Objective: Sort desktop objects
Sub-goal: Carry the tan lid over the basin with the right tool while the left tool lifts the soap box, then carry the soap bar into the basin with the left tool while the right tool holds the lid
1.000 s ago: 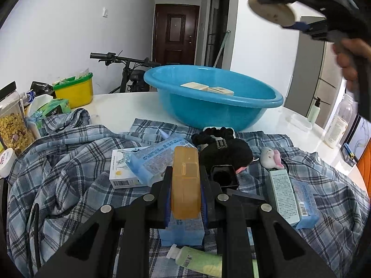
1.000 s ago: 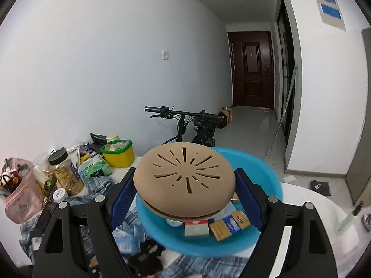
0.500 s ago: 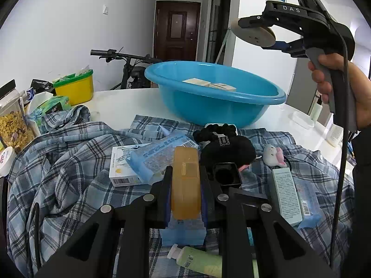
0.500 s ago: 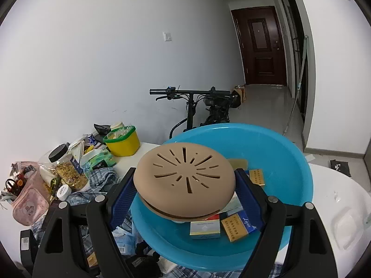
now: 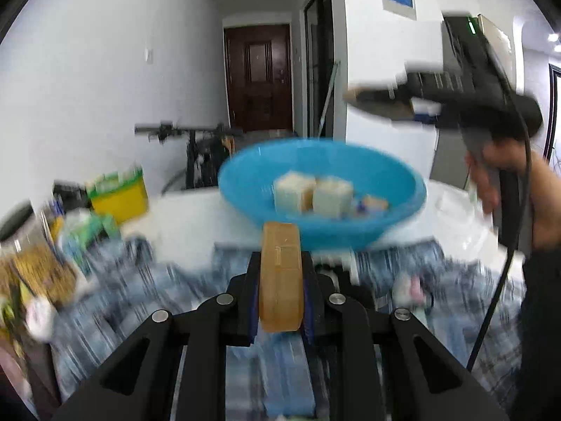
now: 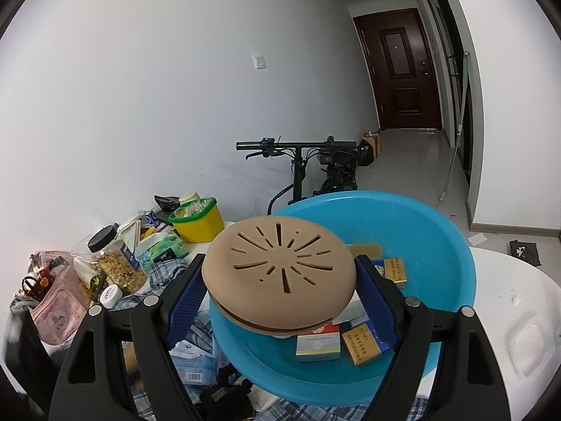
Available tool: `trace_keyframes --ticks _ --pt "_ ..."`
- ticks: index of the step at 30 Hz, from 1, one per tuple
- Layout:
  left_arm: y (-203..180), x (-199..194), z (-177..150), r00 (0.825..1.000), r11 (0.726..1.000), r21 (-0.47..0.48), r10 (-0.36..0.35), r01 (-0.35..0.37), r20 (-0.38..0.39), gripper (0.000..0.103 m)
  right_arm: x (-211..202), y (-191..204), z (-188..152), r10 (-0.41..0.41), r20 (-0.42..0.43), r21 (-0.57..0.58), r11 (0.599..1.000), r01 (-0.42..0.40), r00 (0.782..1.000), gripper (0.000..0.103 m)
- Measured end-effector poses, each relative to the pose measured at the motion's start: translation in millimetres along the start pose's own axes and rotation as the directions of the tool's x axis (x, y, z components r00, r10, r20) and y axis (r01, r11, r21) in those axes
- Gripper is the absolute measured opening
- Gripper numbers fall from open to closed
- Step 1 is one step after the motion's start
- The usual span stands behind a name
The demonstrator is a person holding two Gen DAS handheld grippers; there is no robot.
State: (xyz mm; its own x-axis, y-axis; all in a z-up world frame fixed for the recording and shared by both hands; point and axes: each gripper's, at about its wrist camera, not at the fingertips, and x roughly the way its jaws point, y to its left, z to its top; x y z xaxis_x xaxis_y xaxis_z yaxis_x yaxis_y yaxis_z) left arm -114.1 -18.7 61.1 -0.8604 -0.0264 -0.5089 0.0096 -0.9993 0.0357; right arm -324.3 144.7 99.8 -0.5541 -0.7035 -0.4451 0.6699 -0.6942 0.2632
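Amber bar, perhaps soap (image 5: 281, 273), clamped in left gripper (image 5: 280, 286) jaws; tan slotted disc (image 6: 279, 273) gripped by right gripper (image 6: 280, 293) over blue basin (image 6: 438, 245).

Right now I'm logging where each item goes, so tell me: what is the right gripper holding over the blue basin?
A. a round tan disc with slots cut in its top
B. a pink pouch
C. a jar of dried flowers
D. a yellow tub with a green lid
A: the right gripper has its blue pads pressed on both sides of the round tan slotted disc, which sits above the blue basin and its small boxes.
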Motion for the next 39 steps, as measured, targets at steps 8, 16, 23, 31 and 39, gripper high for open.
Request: trace_keyframes --ticks 8,16,23,31,39 --pt "10.4 8.1 88.7 0.993 0.999 0.03 0.033 -0.037 0.109 0.021 -8.1 -1.0 1.7 0.009 0.018 0.002 1.0 -0.009 1.0 0.081" --pt "14.5 56.1 136.6 0.994 1.0 0.023 0.001 -0.004 0.108 0.021 -5.0 -13.1 -1.8 -0.002 0.003 0.032 0.999 0.002 1.0 0.081" --pt "16.6 107.2 128.9 1.0 0.999 0.052 -0.008 0.007 0.02 0.021 5.1 -11.3 -4.3 -0.022 -0.027 0.014 1.0 0.022 0.999 0.081" --pt "26.3 119.3 122.3 0.999 0.999 0.009 -0.042 0.043 -0.012 0.021 19.3 -7.2 -8.4 -0.041 -0.07 -0.007 0.999 0.041 0.997 0.081" --pt "25.6 123.1 116.8 0.996 0.997 0.001 -0.079 0.079 -0.037 0.021 16.8 -9.8 -8.8 -0.058 -0.072 -0.01 0.998 0.057 0.996 0.081"
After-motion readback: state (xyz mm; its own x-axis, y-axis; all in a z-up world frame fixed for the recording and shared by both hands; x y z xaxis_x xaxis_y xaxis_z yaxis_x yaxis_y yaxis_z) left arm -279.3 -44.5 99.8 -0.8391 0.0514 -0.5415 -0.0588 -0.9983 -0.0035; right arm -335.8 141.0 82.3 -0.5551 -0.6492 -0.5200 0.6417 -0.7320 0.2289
